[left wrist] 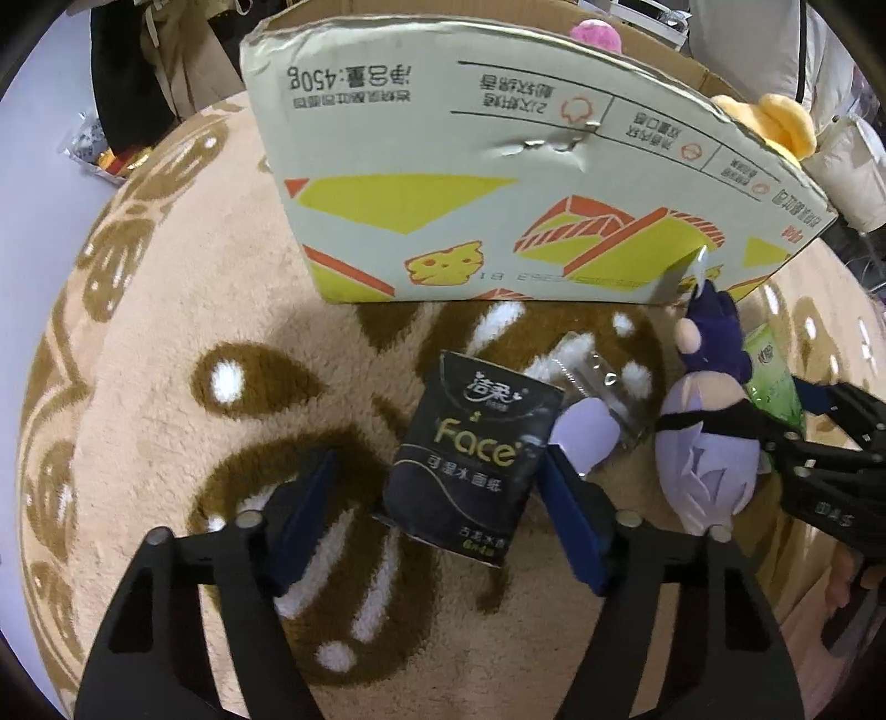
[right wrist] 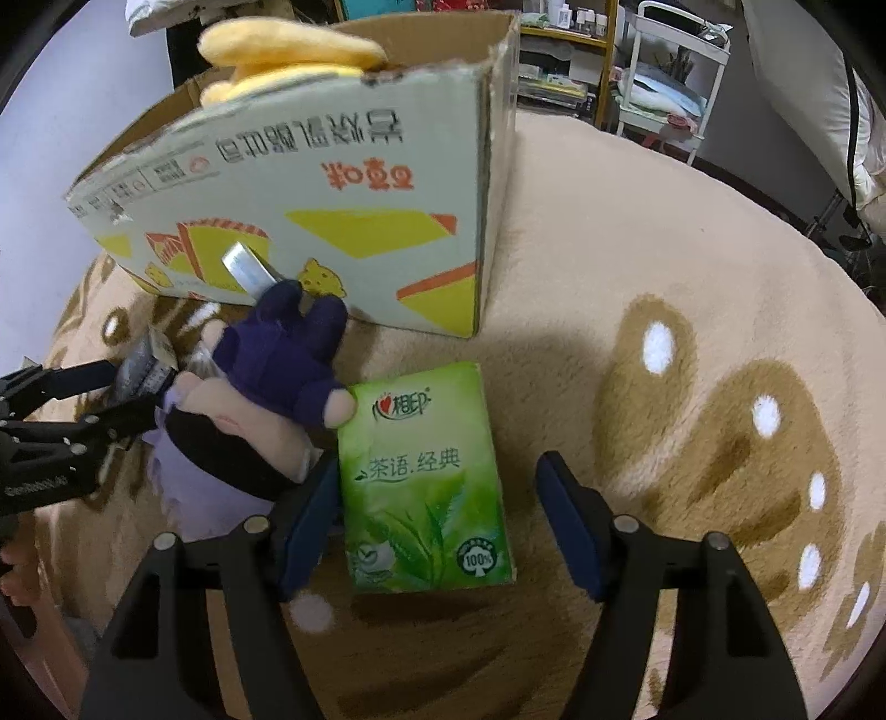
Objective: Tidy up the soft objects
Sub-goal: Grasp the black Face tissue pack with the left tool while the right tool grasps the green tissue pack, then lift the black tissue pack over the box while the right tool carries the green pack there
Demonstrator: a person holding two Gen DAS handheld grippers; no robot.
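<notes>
Left wrist view:
- Straddling a black tissue pack (left wrist: 470,443) with the left gripper (left wrist: 440,457), pointed steeply down at a beige plush rug (left wrist: 166,332) patterned in brown and white.
- Fingers (left wrist: 310,498) released: clear gap on the pack's left side, right finger just beside or barely touching the pack's right edge. No clamping visible.
- Lying flat on the rug, printed face up, near side toward the camera.
- Beyond the pack, a crumpled clear plastic wrapper (left wrist: 598,382) on the rug.
- To the right, a purple plush doll (left wrist: 709,432) on its back, with the right gripper's black frame over it.
- Behind all of this, an open cardboard box (left wrist: 498,166) standing on the rug, print upside down, dented in the front wall.
- Showing above the box rim: a yellow plush toy (left wrist: 775,116) and a pink plush toy (left wrist: 595,33).

Right wrist view:
- Straddling a green tissue pack (right wrist: 426,482) with the right gripper (right wrist: 440,462), also angled steeply down.
- Fingers released: left finger against or just beside the pack's left edge, right finger standing apart from the right edge. Not grasping.
- Lying flat on the rug, printed face up, in front of the box's right corner.
- Doll just beside the green pack on its left, one dark-sleeved arm touching the pack's top left corner, a silver blade-shaped piece (right wrist: 246,266) resting against the box wall.
- Left gripper's frame at the left edge of the picture, beyond the doll.
</notes>
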